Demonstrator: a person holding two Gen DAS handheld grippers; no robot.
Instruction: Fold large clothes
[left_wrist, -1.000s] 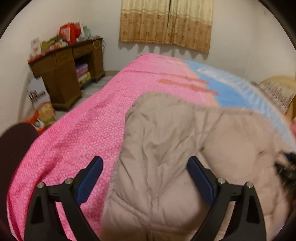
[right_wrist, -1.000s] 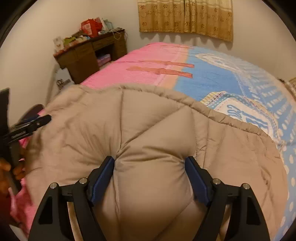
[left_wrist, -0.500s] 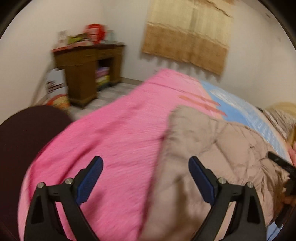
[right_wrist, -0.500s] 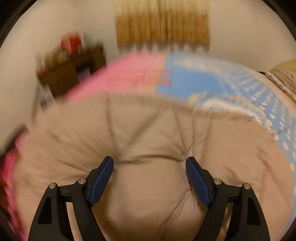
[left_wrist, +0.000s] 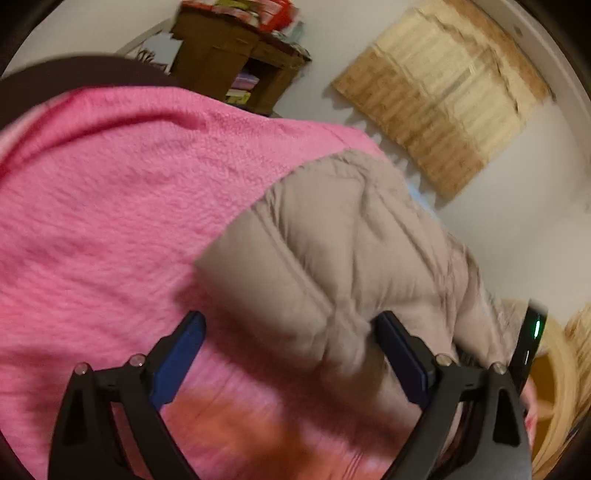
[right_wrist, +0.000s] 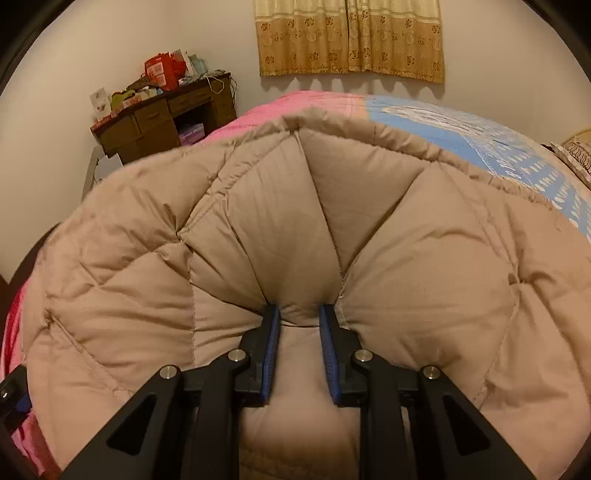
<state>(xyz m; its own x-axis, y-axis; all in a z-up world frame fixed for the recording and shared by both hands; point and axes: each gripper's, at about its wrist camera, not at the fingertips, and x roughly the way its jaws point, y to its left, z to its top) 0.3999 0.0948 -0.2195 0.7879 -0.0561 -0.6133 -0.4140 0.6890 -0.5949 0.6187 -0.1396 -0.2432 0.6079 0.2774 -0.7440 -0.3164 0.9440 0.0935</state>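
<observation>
Right wrist view: lower part of the right gripper (right_wrist: 298, 314) is cut off by the frame edge. Its jaws are nearly closed, pinching a ridge of the tan puffer jacket (right_wrist: 424, 280), which bulges up on both sides and hides most of the bed. Fabric between the blue pads (right_wrist: 272, 354) is squeezed narrow. The jacket lies on the pink blanket (right_wrist: 258, 114), w/ the blue patterned sheet (right_wrist: 509, 155) to the right.

Left wrist view is tilted and motion-blurred, detail hard to read. Left gripper (left_wrist: 291, 332) is wide open w/ nothing held. The jacket's corner (left_wrist: 332, 251) sits between and just beyond its fingers; can't tell if the right finger touches it. Pink blanket under the left finger.

Far: wooden desk (right_wrist: 155, 122) w/ clutter on top, curtain (right_wrist: 351, 37) on the wall.
</observation>
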